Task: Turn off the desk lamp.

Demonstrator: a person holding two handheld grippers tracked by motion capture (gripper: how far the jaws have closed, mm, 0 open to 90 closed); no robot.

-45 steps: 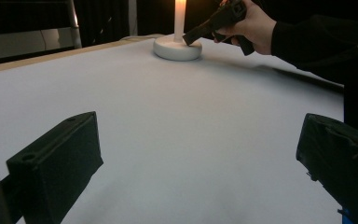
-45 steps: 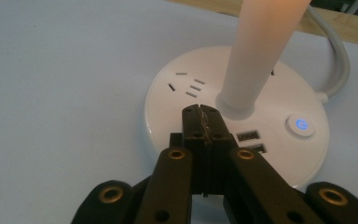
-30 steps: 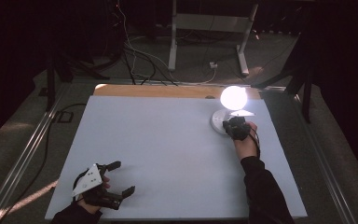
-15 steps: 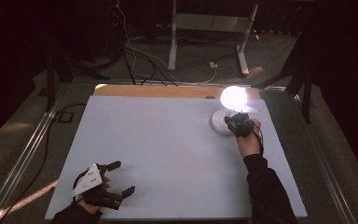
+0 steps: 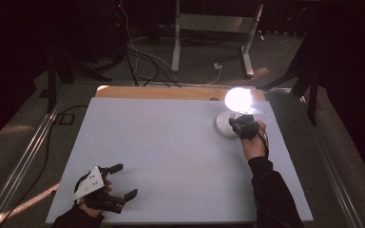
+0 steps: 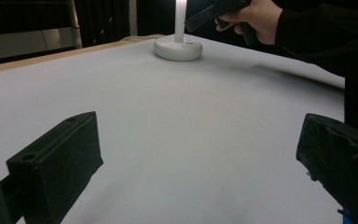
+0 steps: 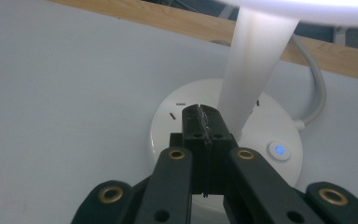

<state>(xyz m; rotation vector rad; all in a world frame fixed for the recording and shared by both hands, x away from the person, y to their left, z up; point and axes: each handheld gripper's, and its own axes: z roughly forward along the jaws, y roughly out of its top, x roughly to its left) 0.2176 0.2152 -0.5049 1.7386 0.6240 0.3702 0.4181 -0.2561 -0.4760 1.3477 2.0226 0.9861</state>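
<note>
Two tongs are at work on a white table. Your right tongs have their jaws pressed shut on nothing, tips poised over the round base of a lit desk lamp, just beside its white stem. A glowing blue button sits on the base to the right of the tips. If a press is the aim, shift right and come down gently so the base stays put. Your left tongs rest spread wide and empty, near you, well apart from the lamp. Glare washes out the lamp head; whether the tips touch the base is unclear.
</note>
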